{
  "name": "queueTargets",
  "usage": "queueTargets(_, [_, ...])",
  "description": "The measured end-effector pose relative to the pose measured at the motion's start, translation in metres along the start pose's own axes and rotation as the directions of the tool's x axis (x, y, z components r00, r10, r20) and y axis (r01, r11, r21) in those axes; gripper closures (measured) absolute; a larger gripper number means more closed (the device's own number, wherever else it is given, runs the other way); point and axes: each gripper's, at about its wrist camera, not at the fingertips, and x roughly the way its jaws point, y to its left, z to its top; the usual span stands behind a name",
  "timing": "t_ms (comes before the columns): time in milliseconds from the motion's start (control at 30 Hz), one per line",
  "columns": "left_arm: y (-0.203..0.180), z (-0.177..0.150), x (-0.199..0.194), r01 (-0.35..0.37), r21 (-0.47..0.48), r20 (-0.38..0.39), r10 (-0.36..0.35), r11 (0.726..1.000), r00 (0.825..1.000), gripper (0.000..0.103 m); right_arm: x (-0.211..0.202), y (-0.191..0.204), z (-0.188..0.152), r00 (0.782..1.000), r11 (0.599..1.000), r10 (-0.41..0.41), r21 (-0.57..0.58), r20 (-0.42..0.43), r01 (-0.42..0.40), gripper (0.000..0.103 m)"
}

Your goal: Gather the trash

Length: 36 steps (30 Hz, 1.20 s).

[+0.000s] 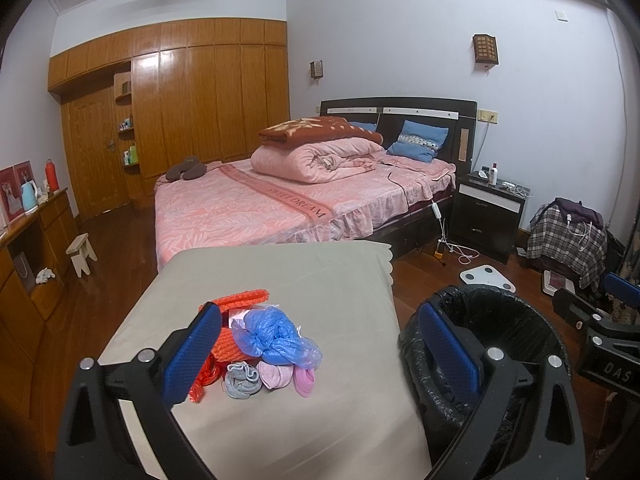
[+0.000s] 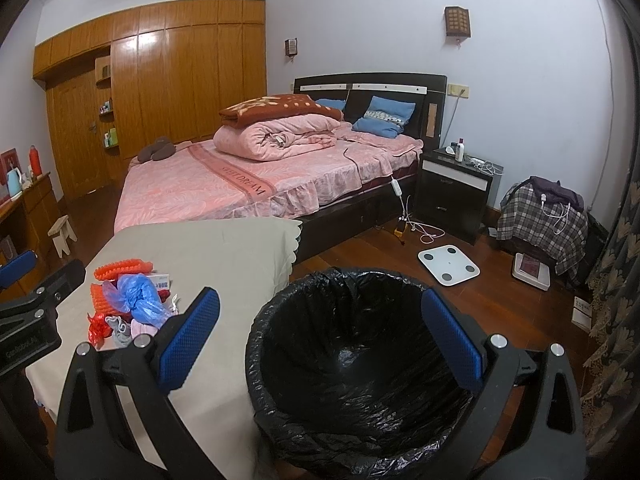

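A heap of trash lies on a beige-covered table (image 1: 340, 280): a crumpled blue plastic bag (image 1: 276, 338), orange foam netting (image 1: 240, 300), a red wrapper (image 1: 202, 384), a grey sock (image 1: 242, 380) and pink cloth (image 1: 288, 378). The heap also shows in the right wrist view, with the blue bag (image 2: 138, 298) on top. A bin lined with a black bag (image 2: 360, 364) stands on the floor right of the table (image 2: 208, 248). My left gripper (image 1: 320, 344) is open, above the heap's near side. My right gripper (image 2: 320, 332) is open and empty, above the bin.
A pink bed (image 1: 280, 204) stands behind the table. A black nightstand (image 2: 456, 192), a white scale (image 2: 448, 264) and cables lie on the wood floor to the right. A plaid-covered pile (image 2: 540, 224), a wooden dresser (image 1: 28, 248) and a small stool (image 1: 82, 252) stand around.
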Motion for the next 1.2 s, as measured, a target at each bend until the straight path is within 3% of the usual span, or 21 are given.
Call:
queueTargets(900, [0.003, -0.004, 0.002, -0.001, -0.008, -0.005, 0.001, 1.000, 1.000, 0.006, 0.013, 0.011, -0.012, 1.000, 1.000, 0.005, -0.009, -0.013, -0.006, 0.005])
queueTargets(1200, [0.018, -0.011, 0.013, -0.034, -0.018, -0.005, 0.034, 0.999, 0.999, 0.006, 0.031, 0.026, -0.009, 0.999, 0.999, 0.037, -0.017, -0.013, -0.037, 0.005])
